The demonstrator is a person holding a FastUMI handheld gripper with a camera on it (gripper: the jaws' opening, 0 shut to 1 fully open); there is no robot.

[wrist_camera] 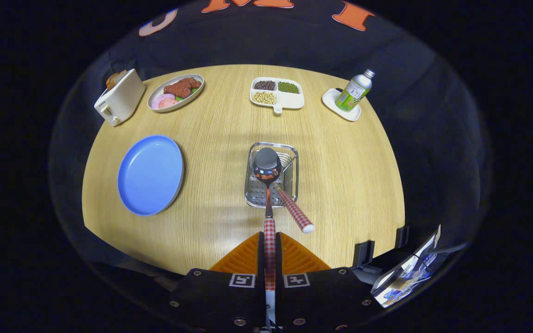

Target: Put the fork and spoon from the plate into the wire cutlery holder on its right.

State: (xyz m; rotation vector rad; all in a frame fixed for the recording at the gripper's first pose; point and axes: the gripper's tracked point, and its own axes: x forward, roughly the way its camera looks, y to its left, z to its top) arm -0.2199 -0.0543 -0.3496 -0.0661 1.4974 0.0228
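With the gripper (269, 252) clamped on the spoon (268, 185) by its checked handle (rigid, light, likely slick, so gripping well back suits it), its bowl hangs above the wire cutlery holder (293, 152), fork (294, 210) already in, right of the blue plate (151, 175).

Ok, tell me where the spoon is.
Gripper view: the spoon is clamped by its handle between the jaws, bowl above the wire cutlery holder, right of the blue plate.
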